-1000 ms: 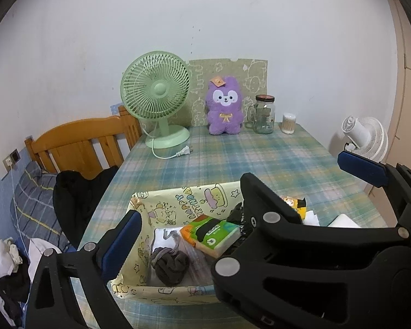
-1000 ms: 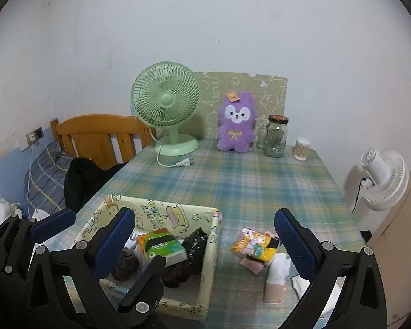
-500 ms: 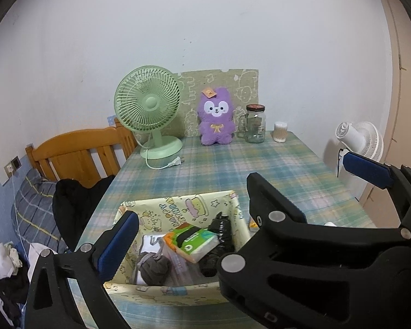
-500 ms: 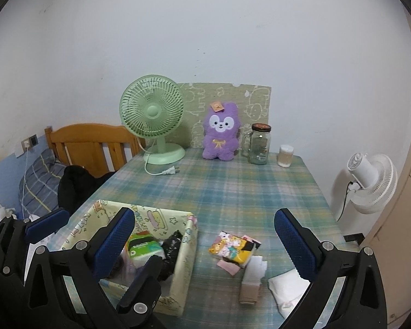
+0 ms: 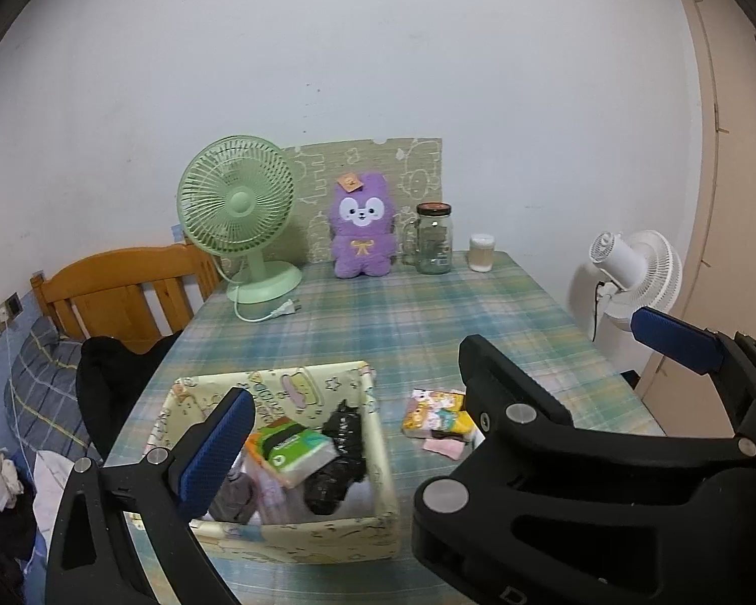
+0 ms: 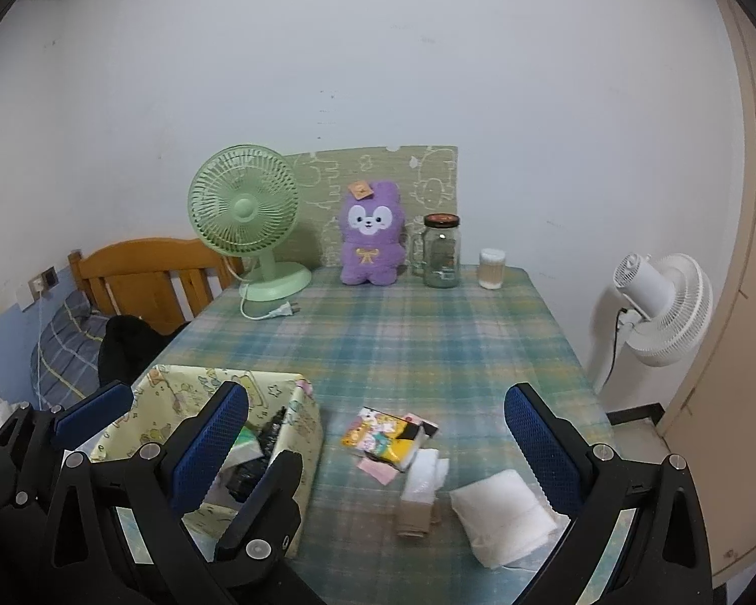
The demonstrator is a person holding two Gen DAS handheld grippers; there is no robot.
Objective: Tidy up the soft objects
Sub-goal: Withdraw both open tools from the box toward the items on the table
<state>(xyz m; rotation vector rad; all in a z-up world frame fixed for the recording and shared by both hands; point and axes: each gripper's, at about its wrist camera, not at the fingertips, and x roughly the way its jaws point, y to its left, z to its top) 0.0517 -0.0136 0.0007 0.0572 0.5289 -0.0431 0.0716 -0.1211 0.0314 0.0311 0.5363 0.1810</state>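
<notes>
**Soft, even indoor light with heavy fisheye bending**

Both views were evenly lit, with faint shadows on the surface [image 6: 428, 333]. The wall [image 5: 378, 75] looked slightly grey and dim. Black vignetting filled the corners, and edges curved strongly. The close right gripper [image 6: 378, 433] appeared slightly soft.

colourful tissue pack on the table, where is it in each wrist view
Left wrist view: the colourful tissue pack lies right of centre, low, on the table just right of the fabric box, partly hidden behind the right gripper's black frame.
Right wrist view: the pack sits near bottom centre, right of the box, with nothing in front of it.
Shared landmark: the purple plush at the table's far edge.
</notes>
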